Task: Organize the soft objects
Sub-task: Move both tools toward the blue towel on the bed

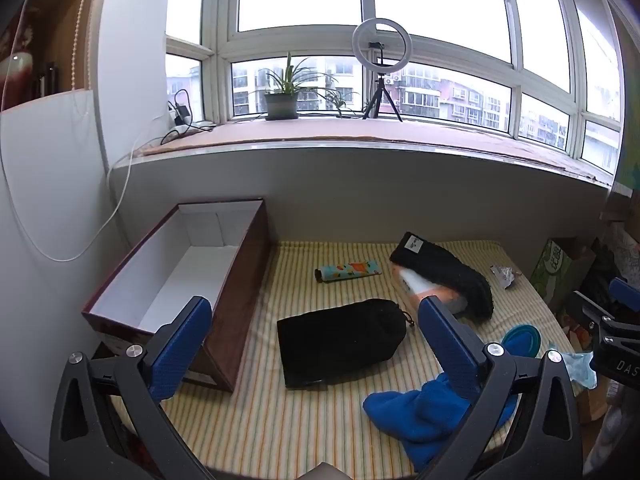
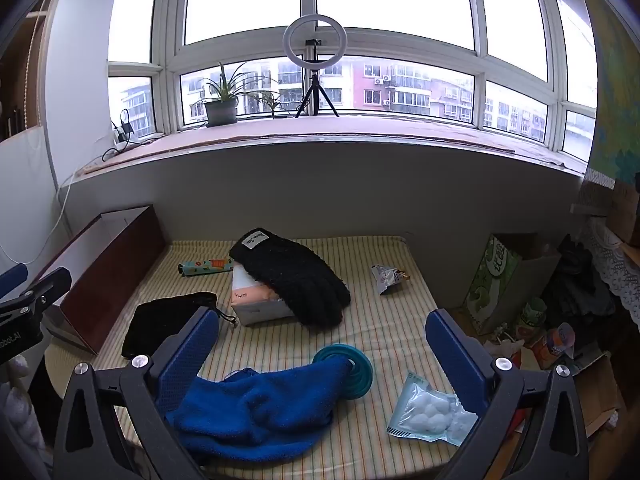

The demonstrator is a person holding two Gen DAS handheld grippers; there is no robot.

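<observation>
A blue fleece cloth (image 2: 256, 412) lies crumpled at the near edge of the striped mat (image 2: 380, 320); it also shows in the left wrist view (image 1: 416, 416). A black drawstring pouch (image 1: 340, 340) lies mid-mat. A black knit glove (image 2: 292, 276) rests on a tissue pack (image 2: 256, 300). A bag of cotton balls (image 2: 432, 412) lies near right. An open brown box (image 1: 188, 272) with a white inside stands at the left. My left gripper (image 1: 316, 312) is open and empty above the pouch. My right gripper (image 2: 322, 324) is open and empty above the blue cloth.
A patterned tube (image 1: 348, 270) lies at the back of the mat. A teal collapsible cup (image 2: 348, 368) sits by the blue cloth. A crumpled wrapper (image 2: 386, 278) lies right. A green carton (image 2: 496, 276) and clutter stand beyond the mat's right edge. A windowsill runs behind.
</observation>
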